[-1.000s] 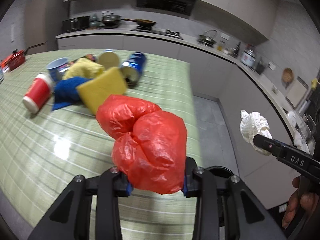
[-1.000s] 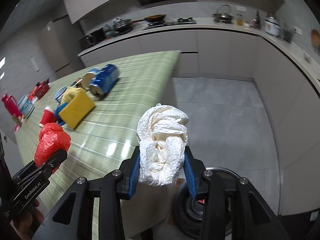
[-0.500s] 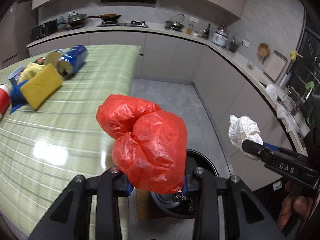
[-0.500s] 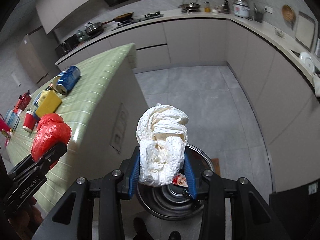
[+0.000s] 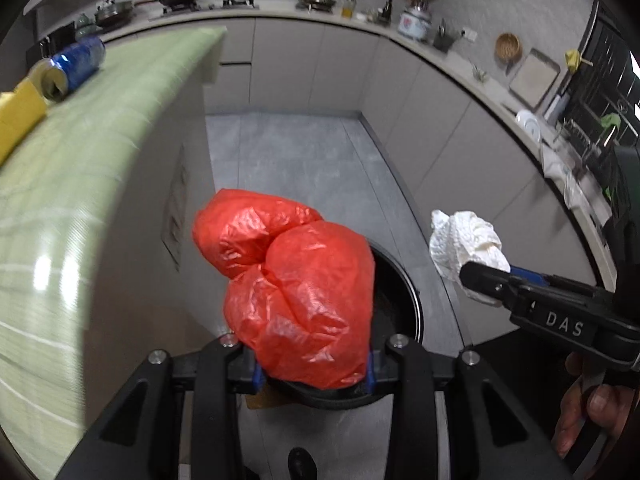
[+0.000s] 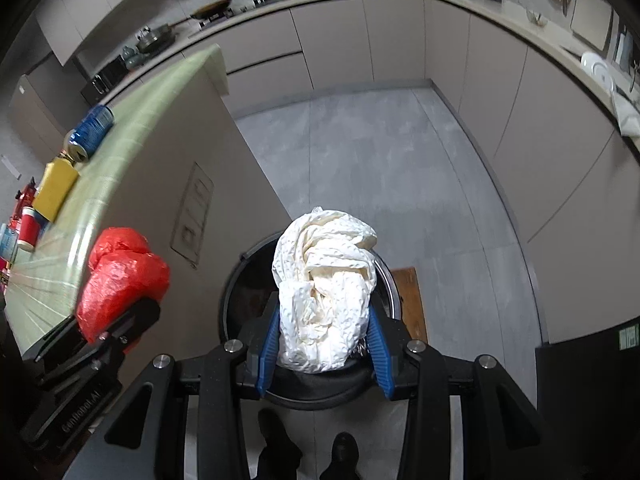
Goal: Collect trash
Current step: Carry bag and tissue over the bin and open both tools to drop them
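My left gripper is shut on a crumpled red plastic bag and holds it above the round black trash bin on the floor. My right gripper is shut on a crumpled white paper towel, right above the same bin. In the right wrist view the red bag and left gripper are at the left. In the left wrist view the paper towel and right gripper are at the right.
The green-striped table stands at the left with a blue can and a yellow sponge; a red cup shows in the right wrist view. A brown mat lies beside the bin. Kitchen cabinets line the far side and right.
Both grippers have swung from over the table to over the floor bin, still holding the red bag and the paper towel. The bin now lies directly below both.
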Demonstrator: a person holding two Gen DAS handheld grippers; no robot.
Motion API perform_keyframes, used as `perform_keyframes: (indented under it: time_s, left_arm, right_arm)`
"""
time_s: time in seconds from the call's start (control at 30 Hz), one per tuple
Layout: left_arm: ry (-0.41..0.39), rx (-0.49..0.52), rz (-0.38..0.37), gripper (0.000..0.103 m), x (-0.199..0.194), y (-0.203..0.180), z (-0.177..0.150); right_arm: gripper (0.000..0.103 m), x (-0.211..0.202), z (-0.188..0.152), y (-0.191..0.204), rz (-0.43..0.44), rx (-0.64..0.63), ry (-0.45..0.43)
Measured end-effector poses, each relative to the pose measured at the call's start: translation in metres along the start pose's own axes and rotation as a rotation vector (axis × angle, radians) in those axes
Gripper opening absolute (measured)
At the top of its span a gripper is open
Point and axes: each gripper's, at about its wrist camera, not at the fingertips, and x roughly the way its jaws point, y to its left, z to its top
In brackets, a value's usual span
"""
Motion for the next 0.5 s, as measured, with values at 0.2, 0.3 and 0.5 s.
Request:
perform_keyframes:
  time_s: [0.2,0.3,0.5]
  left_arm:
    - [0.082,0.006,0.005,0.036,0.032,-0.008,-0.019]
    - [0.115,0.001,0.013,0.036,0.046,-0.011,-0.026]
    - [0.164,-0.017,0.015,0.036,0.068,-0.014,-0.034]
  right_arm:
    - [0.042,0.037,-0.011,-0.014,0.009,0.020,0.067]
    - [0.042,0.056,-0.015,-0.018,0.021,0.029,0.098]
    - [0.043,0.078,-0.014,-0.016,0.036,0.020,0.137]
